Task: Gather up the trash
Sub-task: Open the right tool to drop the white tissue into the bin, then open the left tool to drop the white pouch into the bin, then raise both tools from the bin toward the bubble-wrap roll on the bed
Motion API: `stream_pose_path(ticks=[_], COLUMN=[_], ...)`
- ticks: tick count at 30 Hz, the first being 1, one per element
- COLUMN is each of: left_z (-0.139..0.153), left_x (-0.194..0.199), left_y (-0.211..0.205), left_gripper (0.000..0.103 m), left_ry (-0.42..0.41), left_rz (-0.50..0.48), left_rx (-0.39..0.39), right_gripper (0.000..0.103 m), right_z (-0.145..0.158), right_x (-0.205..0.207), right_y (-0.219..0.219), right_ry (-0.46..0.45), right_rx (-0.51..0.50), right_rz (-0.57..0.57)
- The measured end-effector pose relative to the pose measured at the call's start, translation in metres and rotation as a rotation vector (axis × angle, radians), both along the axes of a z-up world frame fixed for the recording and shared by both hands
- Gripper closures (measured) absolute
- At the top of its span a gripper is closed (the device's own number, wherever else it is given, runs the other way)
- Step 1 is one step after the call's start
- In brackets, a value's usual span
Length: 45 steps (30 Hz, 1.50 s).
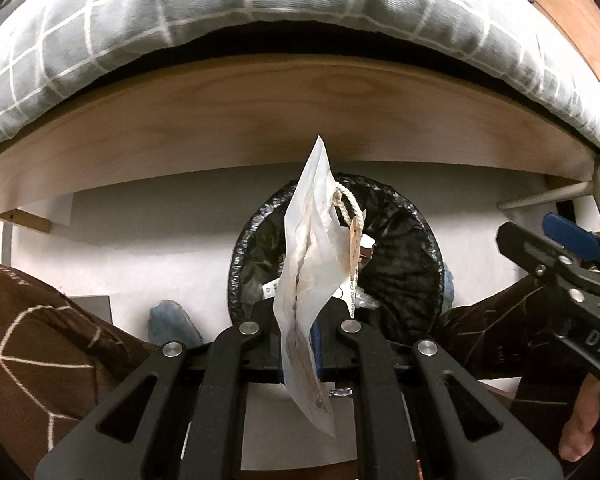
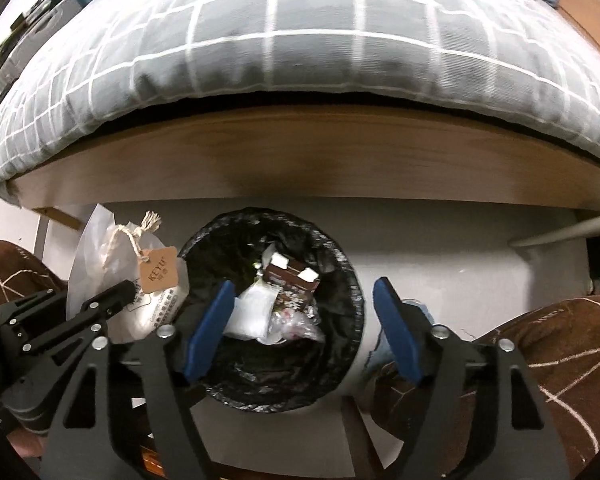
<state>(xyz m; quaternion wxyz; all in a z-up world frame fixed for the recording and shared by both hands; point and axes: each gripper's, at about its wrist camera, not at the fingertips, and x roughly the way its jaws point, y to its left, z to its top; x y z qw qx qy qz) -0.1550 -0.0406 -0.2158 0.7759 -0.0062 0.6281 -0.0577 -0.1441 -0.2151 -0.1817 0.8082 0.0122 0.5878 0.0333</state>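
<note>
Several scraps already lie in the bin (image 2: 272, 312); right claw (image 2: 304, 330) spread above it, left claw (image 1: 300, 332) pinching a bag (image 1: 308, 280) (undropped).

Left wrist view: looks steeply down along the left gripper (image 1: 298, 344), close above the floor beside a bed; a white plastic bag (image 1: 308, 280) clamped between the fingers rises through the middle of the frame and hides part of the black-lined trash bin (image 1: 404, 264) beyond it. The right gripper (image 1: 556, 252) enters from the right edge.

Right wrist view: also faces steeply down, nearer, directly over the trash bin (image 2: 340, 264), which sits between its spread blue pads (image 2: 210, 328). The left gripper (image 2: 112, 298) and bag (image 2: 96, 264) show at left.

Shared: bin, wooden bed rail (image 1: 260, 120) (image 2: 300, 160), grey checked bedding (image 1: 260, 4) (image 2: 300, 40), white floor (image 1: 140, 240) (image 2: 440, 232), each other's gripper.
</note>
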Motion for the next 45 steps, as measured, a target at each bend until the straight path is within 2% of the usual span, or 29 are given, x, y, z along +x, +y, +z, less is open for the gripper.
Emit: stream_pose_path(ticks=[1, 9, 13, 25, 27, 32, 34, 37, 45], left_z=[0.000, 0.010, 0.011, 0.009, 0.008, 0.014, 0.017, 0.021, 0.043], left_x=[0.000, -0.002, -0.003, -0.006, -0.007, -0.007, -0.007, -0.007, -0.009], left_y=[-0.003, -0.030, -0.040, -0.053, -0.053, -0.049, -0.049, -0.048, -0.035], left_gripper=[0.095, 0.095, 0.095, 0.092, 0.087, 0.052, 0.050, 0.038, 0.018], left_ry=[-0.002, -0.020, -0.020, -0.048, -0.045, -0.072, -0.083, -0.103, -0.149], left_rz=[-0.006, -0.049, -0.059, -0.096, -0.087, -0.064, -0.062, -0.061, -0.037], left_rx=[-0.001, -0.032, -0.030, -0.032, -0.027, -0.012, -0.003, 0.005, -0.001], right_gripper=[0.025, 0.011, 0.010, 0.010, 0.010, 0.010, 0.010, 0.010, 0.010], right_z=[0.001, 0.021, 0.030, 0.022, 0.022, 0.023, 0.024, 0.024, 0.039], right_x=[-0.001, -0.011, -0.016, -0.017, -0.017, -0.017, -0.017, -0.017, -0.018], right_y=[-0.002, -0.044, -0.060, -0.065, -0.064, -0.061, -0.061, -0.060, -0.055], right_ry=[-0.003, -0.084, -0.115, -0.107, -0.107, -0.109, -0.109, -0.112, -0.138], right_rx=[0.000, 0.027, 0.012, 0.009, 0.010, 0.003, 0.002, -0.001, -0.004], right_rz=[-0.009, -0.103, -0.134, -0.145, -0.144, -0.133, -0.134, -0.143, -0.113])
